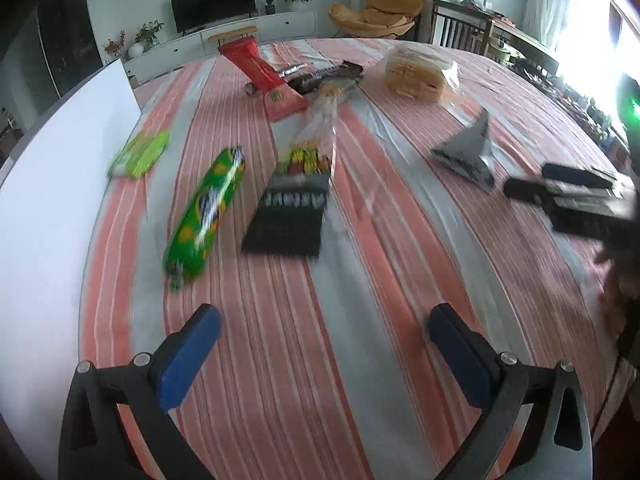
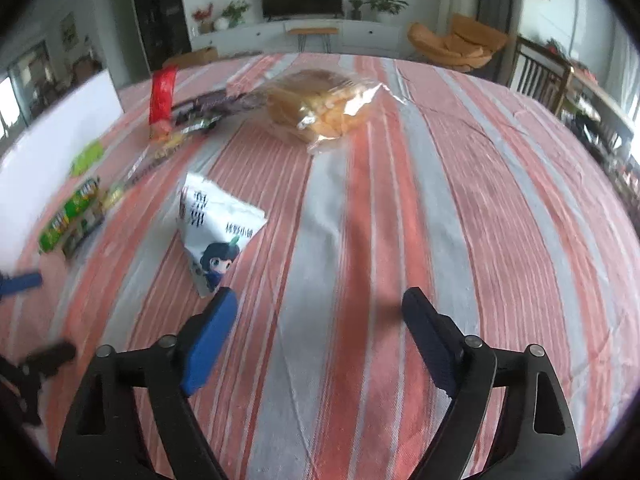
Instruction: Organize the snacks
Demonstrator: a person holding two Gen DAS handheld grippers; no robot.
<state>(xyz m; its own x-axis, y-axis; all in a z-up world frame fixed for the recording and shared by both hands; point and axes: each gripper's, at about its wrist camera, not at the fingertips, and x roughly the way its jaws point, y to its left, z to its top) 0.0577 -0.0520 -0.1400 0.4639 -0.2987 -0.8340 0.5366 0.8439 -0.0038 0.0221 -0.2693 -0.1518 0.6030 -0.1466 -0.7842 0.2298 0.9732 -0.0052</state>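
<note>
Blue-padded, the left gripper [image 1: 324,344] and right gripper [image 2: 318,332] both hang spread and empty over the striped tablecloth [image 2: 360,208]; just beyond the right one lies a white triangular pouch [image 2: 216,232], light and crinkly, likely best pinched at a sealed corner; a green tube pack [image 1: 204,208] and black packet [image 1: 290,212] rest mid-table near the white board [image 1: 52,184] at the left edge; a soft, crushable bread bag [image 2: 320,108] sits toward the far edge; the table's right side lies open.

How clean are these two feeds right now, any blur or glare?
Left wrist: motion blur smears the green tube and black pack; window blown out at right. Right wrist: white pouch fairly sharp, left-edge snacks smeared; both fisheye-bent.
</note>
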